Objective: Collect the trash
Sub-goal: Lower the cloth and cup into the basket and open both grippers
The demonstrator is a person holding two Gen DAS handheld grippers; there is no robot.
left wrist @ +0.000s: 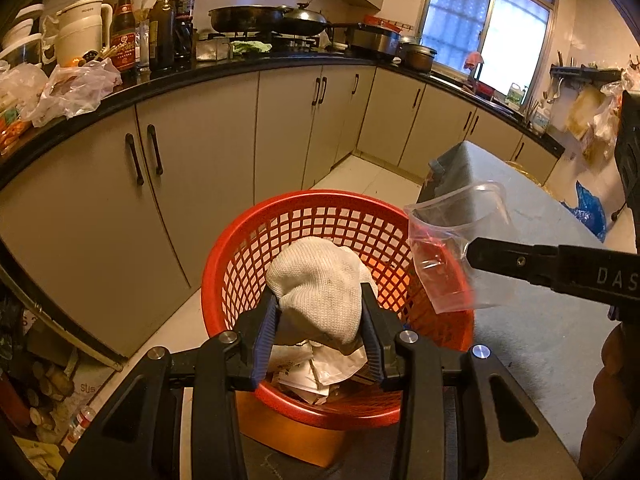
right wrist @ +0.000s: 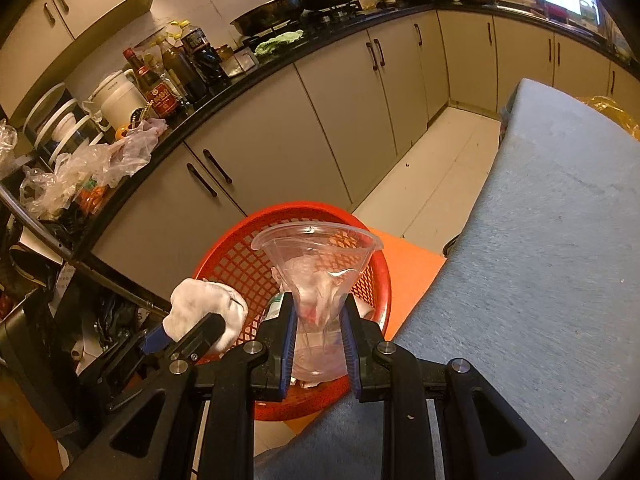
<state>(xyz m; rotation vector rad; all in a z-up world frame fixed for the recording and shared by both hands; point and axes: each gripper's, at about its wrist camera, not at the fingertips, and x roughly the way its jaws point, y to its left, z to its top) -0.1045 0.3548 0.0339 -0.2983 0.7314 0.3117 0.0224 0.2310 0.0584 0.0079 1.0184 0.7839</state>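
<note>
Just ahead of both tongs sits a red lattice basket [left wrist: 304, 232], its rim below their tips, with crumpled paper and wrappers [left wrist: 320, 372] piled in the bottom. The left tongs [left wrist: 320, 312] are partly closed, squeezing a bunched white knit cloth [left wrist: 316, 280] that bulges up over the basket's mouth. To their right, the right tongs [right wrist: 319, 320] are pinched tight on a clear plastic cup [right wrist: 316, 264], crushing its lower half so the wide rim flares above the basket.

Nothing blocks the drop below either load, only the basket's own near rim under the tongs. Close on the right of the right tongs runs a grey-blue counter [right wrist: 540, 260], its edge nearly touching the basket.

From the left tongs' camera the cup shows side-on, with a red tint from the basket behind it, and a window [left wrist: 484, 32] glows far ahead to the right. The right tongs' camera looks into the cup's mouth and shows an orange stool or box [right wrist: 412, 264] beyond the basket.

Beyond the basket, pale cabinets [left wrist: 200, 152] with dark handles run along under a black worktop [left wrist: 224, 70] crowded with sauce bottles [left wrist: 160, 28], a white kettle [left wrist: 80, 28], plastic bags [left wrist: 72, 88] and pans on a stove [left wrist: 264, 18]. The floor [left wrist: 360, 176] is pale tile.
</note>
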